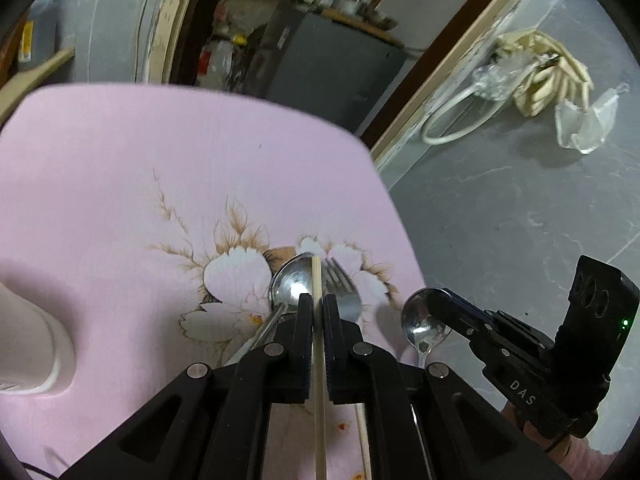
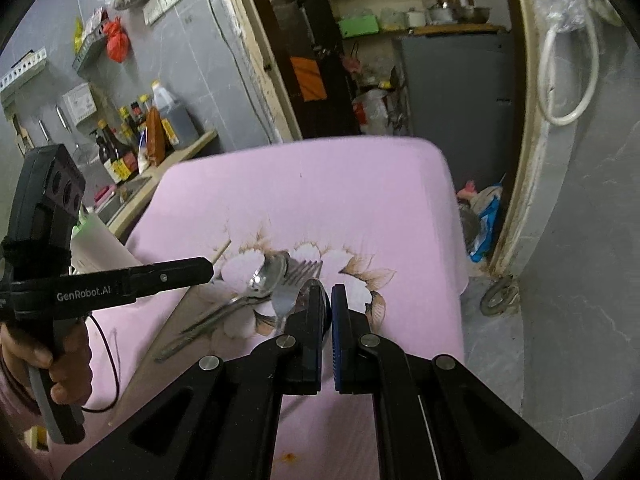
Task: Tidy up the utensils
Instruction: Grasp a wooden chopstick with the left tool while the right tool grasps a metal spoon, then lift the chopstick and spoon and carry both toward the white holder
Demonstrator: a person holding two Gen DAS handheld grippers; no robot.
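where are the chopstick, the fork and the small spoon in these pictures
chopstick (image 1: 316,280), left wrist view, on the tip end past the left gripper's pads
fork (image 2: 298,276), right wrist view, on the tines, lying on the pink cloth
small spoon (image 1: 420,316), left wrist view, on its bowl beside the right gripper's tips

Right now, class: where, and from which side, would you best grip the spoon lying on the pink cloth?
Grip the spoon mid-handle, from above, jaws across its narrow width. The handle runs clear toward the near left over the cloth, while its bowl lies beside the fork, probably too crowded for fingers.
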